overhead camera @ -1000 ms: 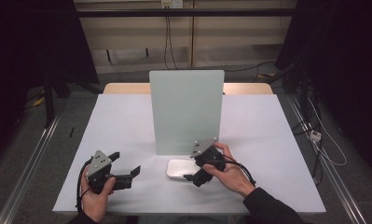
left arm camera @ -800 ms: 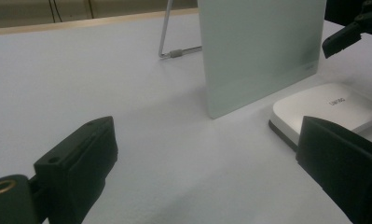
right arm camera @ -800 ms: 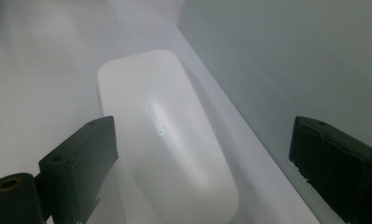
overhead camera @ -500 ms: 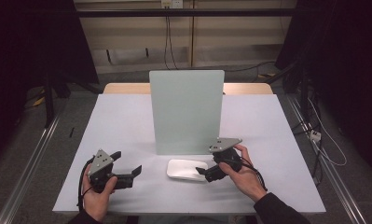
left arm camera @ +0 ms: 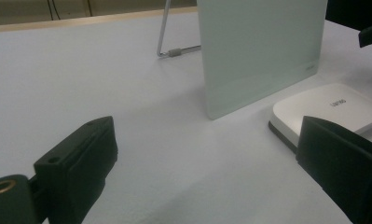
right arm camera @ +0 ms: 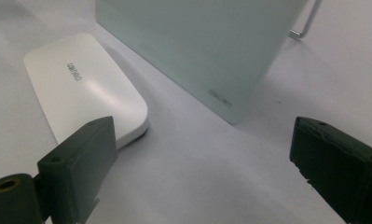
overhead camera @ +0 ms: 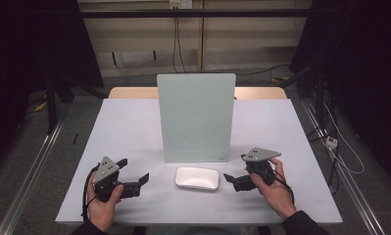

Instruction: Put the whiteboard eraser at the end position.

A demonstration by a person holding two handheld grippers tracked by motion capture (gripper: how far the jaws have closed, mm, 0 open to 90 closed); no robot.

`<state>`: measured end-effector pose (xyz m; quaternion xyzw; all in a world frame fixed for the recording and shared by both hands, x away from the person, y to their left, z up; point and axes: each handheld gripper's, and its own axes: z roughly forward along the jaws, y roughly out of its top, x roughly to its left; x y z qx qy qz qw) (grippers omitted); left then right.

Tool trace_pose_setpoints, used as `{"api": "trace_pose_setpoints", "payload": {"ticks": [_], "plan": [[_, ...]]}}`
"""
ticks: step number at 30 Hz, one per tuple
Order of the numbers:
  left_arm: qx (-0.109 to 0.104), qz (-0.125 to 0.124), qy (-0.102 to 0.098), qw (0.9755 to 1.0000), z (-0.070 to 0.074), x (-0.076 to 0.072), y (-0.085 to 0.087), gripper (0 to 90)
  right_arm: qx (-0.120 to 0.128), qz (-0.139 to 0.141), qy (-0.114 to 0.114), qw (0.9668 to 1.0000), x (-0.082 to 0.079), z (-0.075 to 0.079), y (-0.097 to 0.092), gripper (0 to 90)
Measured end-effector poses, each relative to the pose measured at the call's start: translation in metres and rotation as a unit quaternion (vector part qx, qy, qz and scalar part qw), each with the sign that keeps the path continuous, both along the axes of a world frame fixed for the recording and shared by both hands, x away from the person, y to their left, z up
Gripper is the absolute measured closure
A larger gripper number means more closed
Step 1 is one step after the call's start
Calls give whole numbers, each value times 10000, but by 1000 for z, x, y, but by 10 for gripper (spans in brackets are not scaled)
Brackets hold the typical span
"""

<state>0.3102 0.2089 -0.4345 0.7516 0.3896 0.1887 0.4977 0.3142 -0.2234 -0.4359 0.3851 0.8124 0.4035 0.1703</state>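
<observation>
We are holding the left gripper (overhead camera: 143, 180) low over the counter (overhead camera: 124, 127) with its jaws spread wide apart, gripping nothing and touching nothing. In the left gripper view (left arm camera: 207, 163) bare counter is lying between the two black jaws. We are holding the right gripper (overhead camera: 227, 178) the same way, jaws wide apart and empty; in the right gripper view (right arm camera: 202, 163) the gap between them is showing plain counter as well.

The white case (overhead camera: 197, 178), flat with rounded corners, is lying on the counter between the two grippers, near each but touching neither. Seen from the left gripper, it is sitting ahead and toward the right jaw (left arm camera: 328, 109); seen from the right gripper, it is sitting ahead and toward the left jaw (right arm camera: 86, 88), with small grey lettering on its top. Just beyond the case, ahead of both grippers, the frosted glass board (overhead camera: 196, 117) is standing upright on the counter, with a thin metal stand (left arm camera: 167, 32) propping it from behind.

The counter is pale grey-white with a strip of wood along its far edge. Around it we are seeing a dark room, a grey floor, metal rails (overhead camera: 31, 171) running along both sides, and cables (overhead camera: 176, 39) hanging down the far wall.
</observation>
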Motion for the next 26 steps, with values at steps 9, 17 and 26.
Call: {"api": "trace_pose_setpoints", "payload": {"ticks": [9,17,26], "plan": [[9,37,17,10000,0,-1,0,51,134,-464,-146,9987,-11,-4,-18,67],[23,12,16,10000,0,-1,-1,51,221,-857,-216,9958,-18,-11,-31,65],[35,31,7,10000,0,-2,1,51,373,-1012,-357,9935,-17,-9,-33,60]]}}
